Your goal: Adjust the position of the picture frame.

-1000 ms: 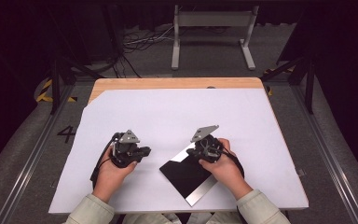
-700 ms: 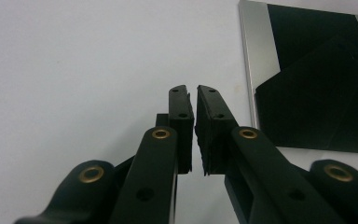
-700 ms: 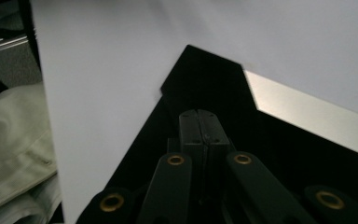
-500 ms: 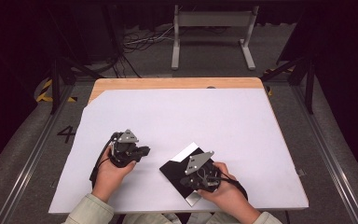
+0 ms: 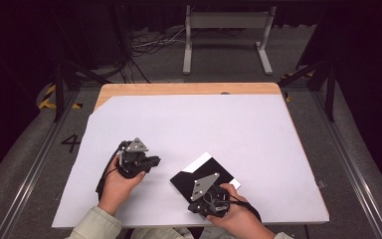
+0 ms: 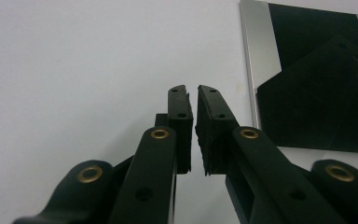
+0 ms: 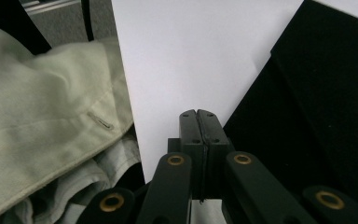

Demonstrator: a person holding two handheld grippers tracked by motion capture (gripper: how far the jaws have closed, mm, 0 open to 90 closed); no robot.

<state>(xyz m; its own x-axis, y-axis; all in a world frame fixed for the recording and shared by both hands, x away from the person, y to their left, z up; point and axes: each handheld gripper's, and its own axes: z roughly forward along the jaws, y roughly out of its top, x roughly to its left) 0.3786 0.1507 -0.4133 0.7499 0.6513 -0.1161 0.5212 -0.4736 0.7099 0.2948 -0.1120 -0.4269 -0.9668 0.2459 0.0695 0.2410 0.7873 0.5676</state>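
The right tool (image 5: 210, 198), its jaws pressed together with nothing between them, hangs over the near corner of the black plate (image 5: 199, 175), which lies flat on the white sheet (image 5: 204, 124) covering the worktop (image 5: 129, 90). To lift the plate, spread the jaws first and slide one under an edge. The left tool (image 5: 151, 162), jaws a slit apart and empty, rests just left of the plate and could steady its far edge.
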